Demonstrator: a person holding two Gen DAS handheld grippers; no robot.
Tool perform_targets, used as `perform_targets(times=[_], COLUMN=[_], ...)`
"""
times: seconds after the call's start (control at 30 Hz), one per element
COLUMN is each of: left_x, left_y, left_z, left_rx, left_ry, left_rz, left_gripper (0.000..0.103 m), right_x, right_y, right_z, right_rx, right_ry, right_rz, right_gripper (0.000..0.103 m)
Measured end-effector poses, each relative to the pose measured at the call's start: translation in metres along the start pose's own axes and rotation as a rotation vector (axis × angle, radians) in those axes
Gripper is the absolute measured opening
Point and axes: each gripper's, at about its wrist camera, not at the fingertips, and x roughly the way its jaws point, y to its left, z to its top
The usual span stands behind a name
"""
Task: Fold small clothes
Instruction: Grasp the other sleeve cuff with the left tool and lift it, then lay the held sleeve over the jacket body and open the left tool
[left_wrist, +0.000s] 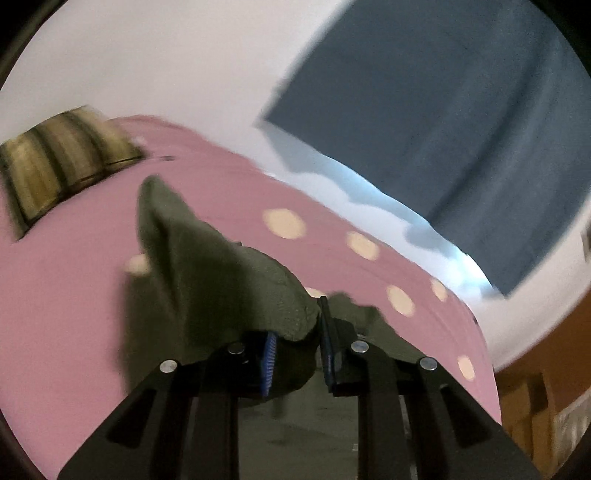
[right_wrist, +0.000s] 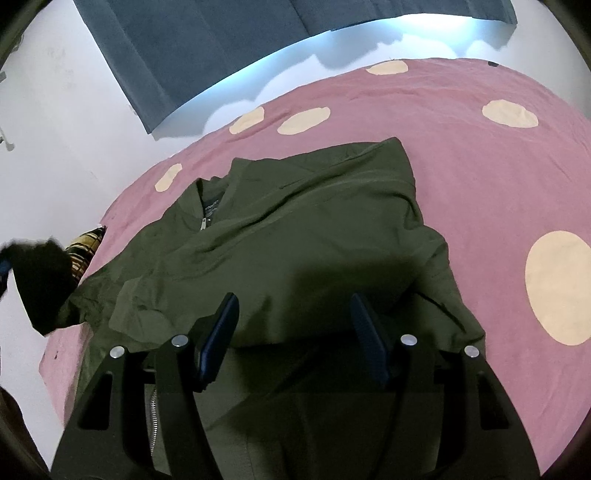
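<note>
- The left gripper (left_wrist: 295, 354) is clenched on a bunched part of the olive green jacket (right_wrist: 295, 236), probably a sleeve end; the cloth bulges between its blue-padded fingers (left_wrist: 269, 363) and trails away, lifted off the bed.
- The right gripper (right_wrist: 295, 332) is released, jaws wide apart, hovering just above the lower body of the jacket and holding nothing.
- The jacket lies spread on the pink bedsheet with cream dots (right_wrist: 498, 184), collar and zipper (right_wrist: 204, 221) toward the far left in the right wrist view, one sleeve already laid across the chest.
- The step in hand looks like folding the left sleeve inward. To do it well, carry the cloth low and flat over the body, release only once it rests on the jacket, and use the free right tongs to pin the torso so nothing drags.
- A striped cushion (left_wrist: 62, 162) sits well apart at the sheet's edge, and a dark blue curtain (right_wrist: 221, 48) hangs beyond the bed.
</note>
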Motion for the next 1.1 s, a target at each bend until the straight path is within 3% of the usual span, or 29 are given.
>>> perform_targets(times=[0.23,0.3,0.57,0.7,0.77,0.97,1.1], left_x=[0.071,0.093,0.161,0.142,0.125,0.084,0.070], left_y=[-0.118,-0.142,-0.186,-0.204,-0.208,-0.223,-0.186], left_z=[-0.045,-0.065,-0.147,-0.159,-0.155,-0.127,-0.114], left_rx=[0.201,0.258,0.460,0.507,0.514,0.534,0.483], left_ry=[0.131,0.169,0.304,0.275,0.236,0.133,0.128], left_rz=[-0.101,-0.097,-0.059,-0.112,-0.150,-0.237,-0.219], left_gripper=[0.021,0.021,0.024,0.064,0.076,0.080,0.080], right_x=[-0.001,0.000,0.004,0.003,0.004,0.003,-0.002], right_y=[-0.008,-0.010,-0.016,-0.018,-0.021,-0.024,-0.031], right_z=[0.002,0.002,0.001,0.001,0.001,0.002,0.006], right_rx=[0.028,0.033,0.062,0.074,0.089,0.113,0.158], right_ry=[0.004,0.008,0.035,0.038,0.043,0.051,0.045], right_rz=[0.011,0.011,0.036,0.054,0.067,0.086,0.124], right_gripper=[0.062,0.062,0.063,0.064,0.065,0.065,0.065])
